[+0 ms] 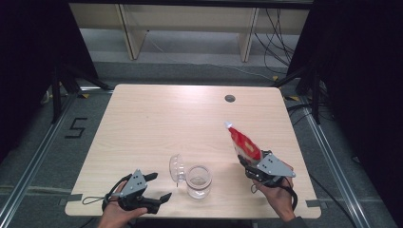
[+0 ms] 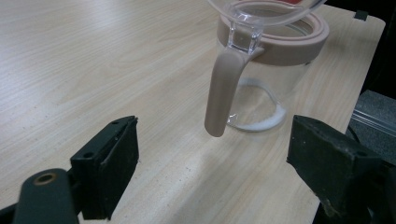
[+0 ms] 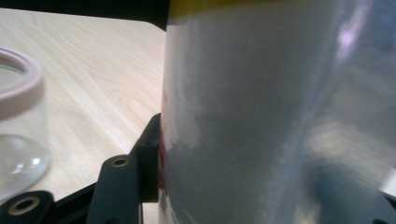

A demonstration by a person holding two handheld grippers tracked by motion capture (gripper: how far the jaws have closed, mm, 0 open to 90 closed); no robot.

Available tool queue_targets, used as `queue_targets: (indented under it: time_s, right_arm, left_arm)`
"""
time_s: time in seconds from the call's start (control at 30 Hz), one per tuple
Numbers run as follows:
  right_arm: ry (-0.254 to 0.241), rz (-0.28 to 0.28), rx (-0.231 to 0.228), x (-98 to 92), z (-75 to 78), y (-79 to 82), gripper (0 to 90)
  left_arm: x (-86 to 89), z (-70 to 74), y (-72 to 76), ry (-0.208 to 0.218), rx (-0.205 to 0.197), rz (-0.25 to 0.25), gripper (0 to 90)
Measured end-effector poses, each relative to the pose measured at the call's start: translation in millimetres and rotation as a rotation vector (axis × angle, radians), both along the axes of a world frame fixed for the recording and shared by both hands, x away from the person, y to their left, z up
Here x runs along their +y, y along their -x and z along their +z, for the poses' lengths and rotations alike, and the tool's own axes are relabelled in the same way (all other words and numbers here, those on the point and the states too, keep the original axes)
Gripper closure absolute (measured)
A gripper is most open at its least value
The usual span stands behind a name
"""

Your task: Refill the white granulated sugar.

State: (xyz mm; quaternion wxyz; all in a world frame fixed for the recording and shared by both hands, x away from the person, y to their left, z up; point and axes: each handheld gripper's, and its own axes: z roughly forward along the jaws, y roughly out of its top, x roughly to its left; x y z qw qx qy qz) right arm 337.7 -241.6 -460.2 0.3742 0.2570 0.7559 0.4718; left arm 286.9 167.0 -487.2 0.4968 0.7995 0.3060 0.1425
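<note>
High view shows my right gripper clamped low on the red pouch, soft, light, crinkly, right of the fragile glass jar; my left gripper gapes empty.

Even overhead light, dark edges, pouch blurred w/ glare.

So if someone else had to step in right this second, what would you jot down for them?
Right tongs: shut on the red-and-white pouch, lifted off the table, tip pointing up and away.
Left tongs: open, holding nothing, resting left of the glass jar.
Jar: near the front edge, its hinged clear lid swung open, a little white stuff at the bottom.
Done: jar open, pouch picked up.
Left: probably tip the pouch over the jar, then close the lid.
</note>
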Motion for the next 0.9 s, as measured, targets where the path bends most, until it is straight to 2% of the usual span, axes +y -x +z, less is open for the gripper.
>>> queue_targets:
  time_s: [0.1,0.13,0.17,0.2,0.27,0.33,0.37,0.4,0.43,0.47,0.5,0.53,0.57,0.63,0.67,0.7,0.83,0.9]
  right_arm:
    - [0.0,0.015,0.013,4.0,4.6,6.9,47.4]
    - [0.022,0.015,-0.009,4.4,5.7,8.1,47.4]
    - [0.023,0.021,0.004,5.6,6.8,10.2,47.4]
    - [0.05,0.025,-0.006,6.3,8.2,13.0,47.5]
    - [0.054,0.025,-0.001,7.4,8.9,15.5,47.4]
    - [0.089,0.024,-0.006,8.4,11.2,19.5,47.5]
    - [0.085,0.038,-0.005,10.0,13.7,23.4,47.5]
    - [0.108,0.046,-0.017,10.3,15.1,24.4,47.6]
    - [0.108,0.046,-0.017,10.3,15.1,24.4,47.6]
    - [0.117,0.045,-0.024,11.3,16.1,26.1,47.6]
    - [0.129,0.044,-0.029,11.5,17.0,27.7,47.6]
    - [0.147,0.047,-0.038,12.1,18.0,29.0,47.6]
    - [0.189,0.05,-0.056,13.8,20.4,31.9,47.6]
    - [0.222,0.054,-0.059,17.0,21.5,37.1,47.6]
    - [0.222,0.054,-0.059,17.0,21.5,37.1,47.6]
    - [0.276,0.063,-0.077,19.7,23.4,40.5,47.6]
    - [0.376,0.094,-0.103,24.1,26.2,46.0,47.8]
    - [0.383,0.089,-0.102,25.3,26.5,48.1,47.8]
  left_arm:
    - [0.2,-0.7,-0.5,0.017,-0.001,0.003,16.1]
    - [0.1,-0.7,-0.5,0.016,-0.001,0.003,16.1]
    - [0.4,-0.5,-0.5,0.009,-0.001,-0.002,16.1]
    - [0.0,-0.3,0.3,0.0,0.002,0.0,16.1]
    - [-0.7,-0.7,0.4,0.007,0.004,0.003,16.1]
    - [0.3,-0.5,-0.2,-0.006,0.001,-0.002,16.1]
    - [1.4,0.1,-2.0,-0.023,-0.021,-0.02,16.1]
    - [1.2,0.1,-1.6,-0.02,-0.019,-0.017,16.1]
    - [1.2,0.1,-1.6,-0.02,-0.019,-0.017,16.1]
    - [0.2,-0.3,0.0,-0.005,0.0,-0.001,16.1]
    - [-0.4,-0.6,0.3,0.004,0.002,0.003,16.1]
    - [0.0,-0.5,0.2,0.002,0.0,0.001,16.1]
    - [0.3,-0.3,-0.2,-0.001,-0.005,-0.002,16.1]
    - [0.3,-0.5,-0.1,-0.001,-0.004,0.0,16.1]
    - [0.3,-0.4,-0.1,-0.002,-0.004,0.0,16.1]
    - [0.0,-0.4,0.3,0.0,-0.001,0.002,16.1]
    - [-0.1,-0.5,0.1,0.002,-0.002,-0.002,16.1]
    - [-0.2,-0.7,-0.1,0.003,-0.002,-0.004,16.1]
